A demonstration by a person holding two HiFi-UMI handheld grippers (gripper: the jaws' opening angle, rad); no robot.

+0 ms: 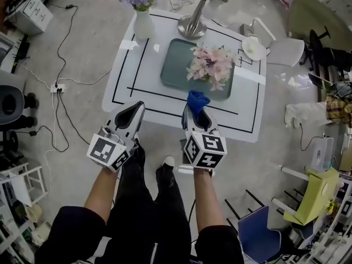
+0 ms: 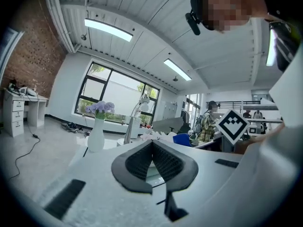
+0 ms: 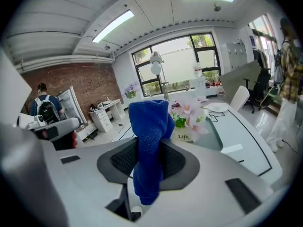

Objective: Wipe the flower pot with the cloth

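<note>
While you stand at the near edge of the white tabletop [image 1: 250, 100], the teal tray [image 1: 170, 73] lies at its middle, with the flower pot [image 3: 185, 136] of pink blooms on the tray's right part. Your left hand-held gripper [image 1: 136, 108] hovers over that near edge, jaws pressed together on nothing. Your right hand-held gripper [image 1: 196, 113] beside it pinches the blue cloth [image 1: 197, 100], clear of the pot.

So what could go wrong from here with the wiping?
The small white flower pot stands unheld on the teal tray; the shut, empty left gripper is off it, so pushing may tip it. The blue cloth in the right gripper could crush the overhanging pink blossoms.
</note>
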